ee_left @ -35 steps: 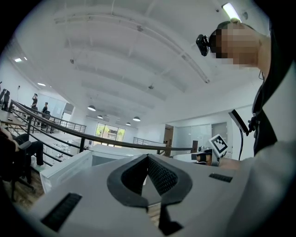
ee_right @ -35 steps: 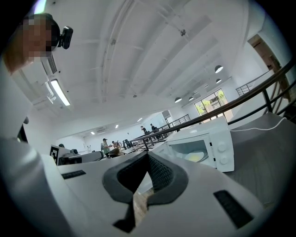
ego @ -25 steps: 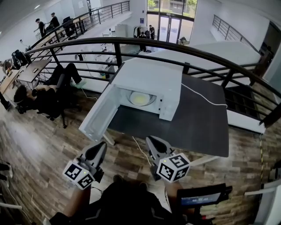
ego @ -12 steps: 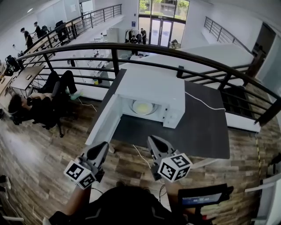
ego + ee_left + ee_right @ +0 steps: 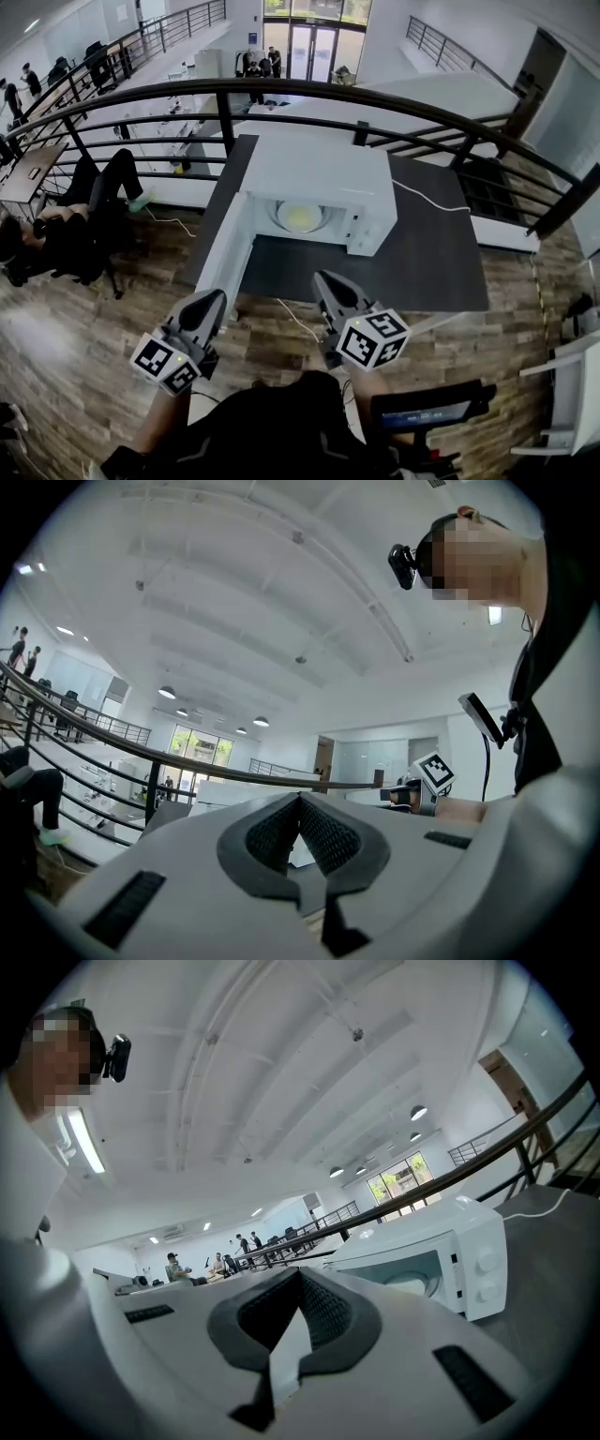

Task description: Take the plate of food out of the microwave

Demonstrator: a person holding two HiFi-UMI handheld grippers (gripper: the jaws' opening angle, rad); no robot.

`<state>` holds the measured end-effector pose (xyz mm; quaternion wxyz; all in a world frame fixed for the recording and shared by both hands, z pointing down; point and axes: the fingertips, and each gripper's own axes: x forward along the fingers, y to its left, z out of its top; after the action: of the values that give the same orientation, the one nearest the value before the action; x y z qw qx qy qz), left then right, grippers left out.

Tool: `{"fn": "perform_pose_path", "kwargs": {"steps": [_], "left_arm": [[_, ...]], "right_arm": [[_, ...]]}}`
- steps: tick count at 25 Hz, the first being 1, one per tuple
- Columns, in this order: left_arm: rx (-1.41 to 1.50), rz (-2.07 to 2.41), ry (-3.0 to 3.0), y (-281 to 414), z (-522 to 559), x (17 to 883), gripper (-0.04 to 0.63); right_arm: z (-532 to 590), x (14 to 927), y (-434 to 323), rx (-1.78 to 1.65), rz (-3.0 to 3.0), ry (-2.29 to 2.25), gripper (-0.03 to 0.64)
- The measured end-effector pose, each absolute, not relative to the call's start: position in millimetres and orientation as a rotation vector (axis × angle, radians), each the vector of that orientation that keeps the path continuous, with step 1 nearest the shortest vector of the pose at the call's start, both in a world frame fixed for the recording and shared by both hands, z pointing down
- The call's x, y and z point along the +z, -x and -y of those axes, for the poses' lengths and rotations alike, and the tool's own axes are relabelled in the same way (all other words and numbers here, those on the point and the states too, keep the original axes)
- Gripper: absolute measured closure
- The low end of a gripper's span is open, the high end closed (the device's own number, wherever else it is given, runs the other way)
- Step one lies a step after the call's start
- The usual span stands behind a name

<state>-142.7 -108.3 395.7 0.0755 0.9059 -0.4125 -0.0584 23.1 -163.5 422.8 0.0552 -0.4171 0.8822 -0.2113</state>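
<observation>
A white microwave (image 5: 314,173) stands on a dark table (image 5: 422,262) with its door (image 5: 223,255) swung open to the left. Inside it lies a pale plate of food (image 5: 300,217). My left gripper (image 5: 212,302) and right gripper (image 5: 324,281) are both shut and empty, held level short of the table's near edge. Neither touches the microwave. In the right gripper view the microwave (image 5: 441,1255) sits ahead to the right of the right gripper (image 5: 300,1274), with the plate (image 5: 412,1282) dimly visible inside. The left gripper (image 5: 300,799) faces a railing.
A dark railing (image 5: 281,89) curves behind the table, with a lower floor beyond it. A white cable (image 5: 427,199) runs across the tabletop, and another cable (image 5: 292,321) hangs at the front edge. A person sits at the left (image 5: 56,234). A small screen (image 5: 427,412) is at my lower right.
Both grippers and my view have moved forward toward the table. The microwave now lies more directly ahead. The door stays open and the plate has not moved.
</observation>
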Motion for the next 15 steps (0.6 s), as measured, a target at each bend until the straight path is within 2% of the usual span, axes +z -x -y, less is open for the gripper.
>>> {"fn": "perform_pose_path", "kwargs": {"steps": [7, 15], "left_arm": [[-0.175, 1.197, -2.71, 154, 122, 397, 0.591], [-0.214, 1.209, -2.687, 139, 163, 392, 0.591]], "right_arm": [[177, 439, -22, -0.746, -2.63, 1.325, 0.627], [246, 474, -31, -0.861, -2.572, 1.336, 0.627]]}}
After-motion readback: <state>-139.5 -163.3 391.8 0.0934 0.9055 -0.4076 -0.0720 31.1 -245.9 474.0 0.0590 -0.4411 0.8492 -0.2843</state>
